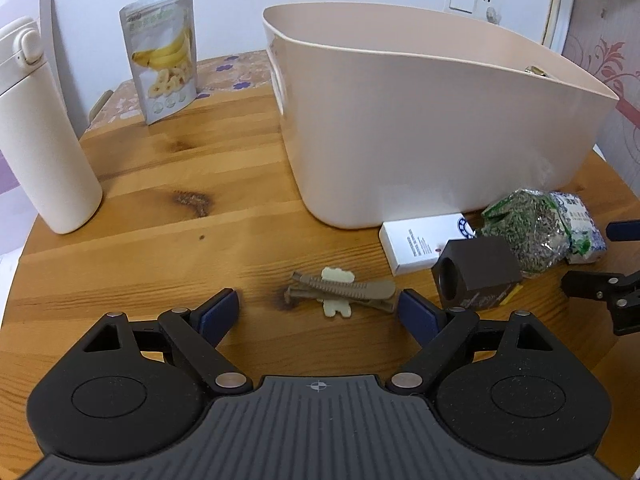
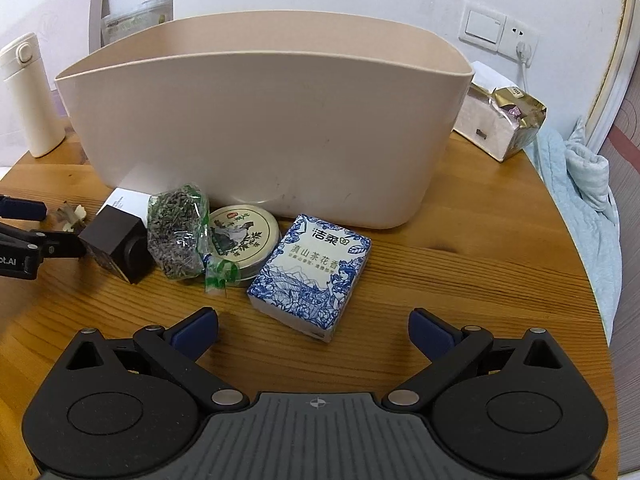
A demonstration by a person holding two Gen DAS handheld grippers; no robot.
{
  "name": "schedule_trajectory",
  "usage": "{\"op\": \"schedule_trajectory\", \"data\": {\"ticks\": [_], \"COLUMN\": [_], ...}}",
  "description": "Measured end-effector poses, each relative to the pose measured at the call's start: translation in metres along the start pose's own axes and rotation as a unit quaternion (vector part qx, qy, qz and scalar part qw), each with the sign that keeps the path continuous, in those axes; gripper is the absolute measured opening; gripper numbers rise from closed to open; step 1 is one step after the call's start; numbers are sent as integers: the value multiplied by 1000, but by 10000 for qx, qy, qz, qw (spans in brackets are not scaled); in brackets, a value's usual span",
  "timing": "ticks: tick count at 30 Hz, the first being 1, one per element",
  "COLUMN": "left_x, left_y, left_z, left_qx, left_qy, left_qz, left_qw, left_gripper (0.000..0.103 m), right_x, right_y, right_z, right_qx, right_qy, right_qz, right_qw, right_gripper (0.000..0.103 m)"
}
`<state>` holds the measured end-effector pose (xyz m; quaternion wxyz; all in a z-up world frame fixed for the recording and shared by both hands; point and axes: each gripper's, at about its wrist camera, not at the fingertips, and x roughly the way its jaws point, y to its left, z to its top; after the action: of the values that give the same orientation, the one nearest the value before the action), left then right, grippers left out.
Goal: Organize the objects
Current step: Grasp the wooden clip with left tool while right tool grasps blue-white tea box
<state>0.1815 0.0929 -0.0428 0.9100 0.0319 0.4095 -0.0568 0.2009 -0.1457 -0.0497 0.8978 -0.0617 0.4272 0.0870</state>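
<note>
A large beige bin [image 1: 420,120] [image 2: 260,120] stands on the round wooden table [image 1: 160,200]. My left gripper [image 1: 319,312] is open, just short of a tan hair clip [image 1: 340,292] lying on the table. My right gripper [image 2: 314,330] is open, just short of a blue-and-white tissue pack [image 2: 310,276] [image 1: 580,228]. Between them lie a dark brown box [image 1: 476,276] [image 2: 118,246], a bag of dried herbs [image 1: 524,232] [image 2: 178,232], a white box [image 1: 420,240] and a round tin [image 2: 244,236].
A white flask [image 1: 40,140] [image 2: 30,100] stands at the left. A banana-chip pouch [image 1: 164,52] stands behind the bin's left end. A gold-wrapped pack on a box [image 2: 500,116] lies at the back right. A blue cloth [image 2: 580,200] lies past the table's right edge.
</note>
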Motion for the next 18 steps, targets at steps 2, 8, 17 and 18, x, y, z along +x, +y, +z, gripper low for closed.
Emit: {"op": "schedule_trajectory", "data": {"ticks": [2, 8, 17, 18], "left_x": [2, 5, 4, 4], "left_y": [0, -2, -2, -2], "left_z": [2, 5, 8, 8], "left_qx": [-16, 20, 67, 66], "left_qy": [-15, -31, -134, -136], "left_qz": [-11, -23, -89, -87], "left_qw": [10000, 10000, 9998, 9998], "left_gripper": [89, 88, 71, 69], "right_x": [2, 7, 5, 4], "right_y": [0, -2, -5, -5], "right_z": [2, 5, 6, 6], "right_qx": [14, 68, 96, 104], "right_qy": [-21, -95, -175, -179], "right_qz": [19, 72, 170, 167], "right_qw": [10000, 9999, 9997, 9996], "right_gripper": [103, 100, 84, 80]}}
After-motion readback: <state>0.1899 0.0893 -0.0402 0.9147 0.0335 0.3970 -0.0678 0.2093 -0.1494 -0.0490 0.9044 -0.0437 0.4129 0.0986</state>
